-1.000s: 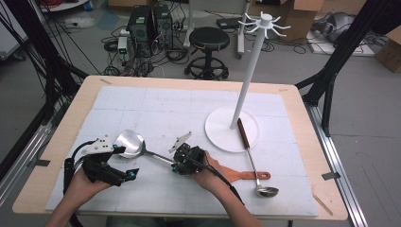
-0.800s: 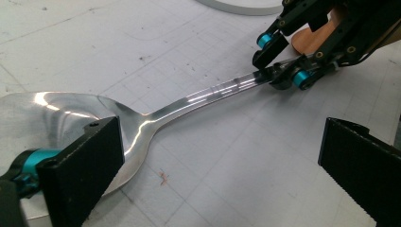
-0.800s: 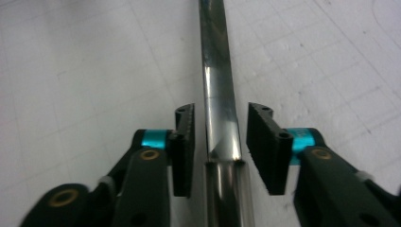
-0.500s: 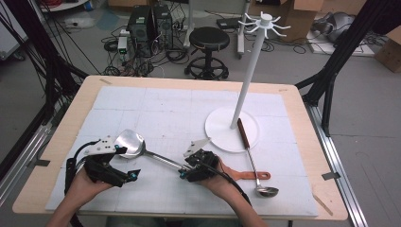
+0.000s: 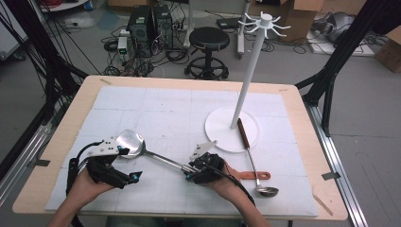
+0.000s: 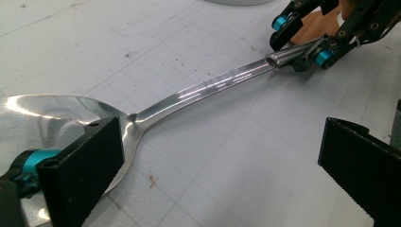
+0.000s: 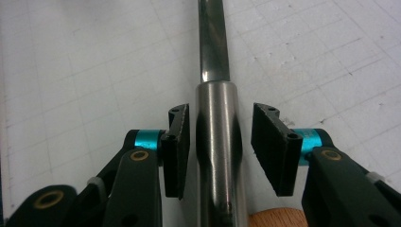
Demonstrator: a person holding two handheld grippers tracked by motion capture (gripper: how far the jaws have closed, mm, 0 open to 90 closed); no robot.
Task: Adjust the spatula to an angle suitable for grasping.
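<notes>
Nearest to us, our left gripper (image 5: 124,164) hangs wide open just beside the bowl of the steel spatula (image 5: 142,149), one pad (image 6: 80,177) in front of the blade and the other well off to the side, touching nothing. The spatula lies flat on the white mat (image 5: 156,109), its handle (image 7: 218,156) running across toward our right gripper (image 5: 195,166), whose jaws have just been closing a little and now stand narrow on either side of the handle's thick end, with a small gap showing on each side, so we judge it not yet gripped. To do this well we should keep the handle centred between the pads, close squarely on the round part rather than the thin neck, and lift level so the heavy blade does not swing. Farther off lie an orange turner (image 5: 250,175) and a ladle (image 5: 257,179), and beyond them the white hanging stand (image 5: 248,80) on its round base.
</notes>
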